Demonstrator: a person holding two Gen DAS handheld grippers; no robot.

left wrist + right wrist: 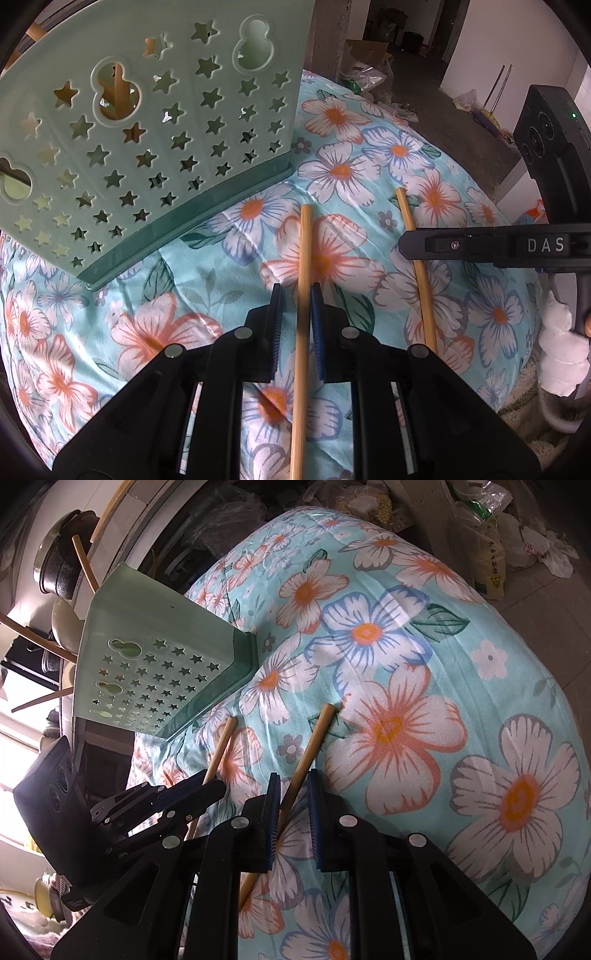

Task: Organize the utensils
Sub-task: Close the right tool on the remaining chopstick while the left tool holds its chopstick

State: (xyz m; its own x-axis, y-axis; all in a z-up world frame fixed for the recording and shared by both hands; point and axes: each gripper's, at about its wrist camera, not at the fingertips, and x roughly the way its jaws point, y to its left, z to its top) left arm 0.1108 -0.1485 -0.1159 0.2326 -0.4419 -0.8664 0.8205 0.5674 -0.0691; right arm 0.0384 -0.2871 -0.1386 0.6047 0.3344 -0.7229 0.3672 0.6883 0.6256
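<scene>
While green holder (155, 147) stands on floral cloth (369, 155), left gripper (297, 291) grasps one chopstick (303, 258); right gripper (293, 779) grasps another chopstick (314, 738).

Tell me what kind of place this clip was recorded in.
Probably a lived-in home, near a kitchen or storeroom. A floral cloth covers the work surface, pots and bowls are stacked beside it, and bags of goods lie on the floor behind.

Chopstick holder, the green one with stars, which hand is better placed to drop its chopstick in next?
Probably left: its gripper grips a chopstick pointing toward the holder; the right gripper sits farther away.
</scene>
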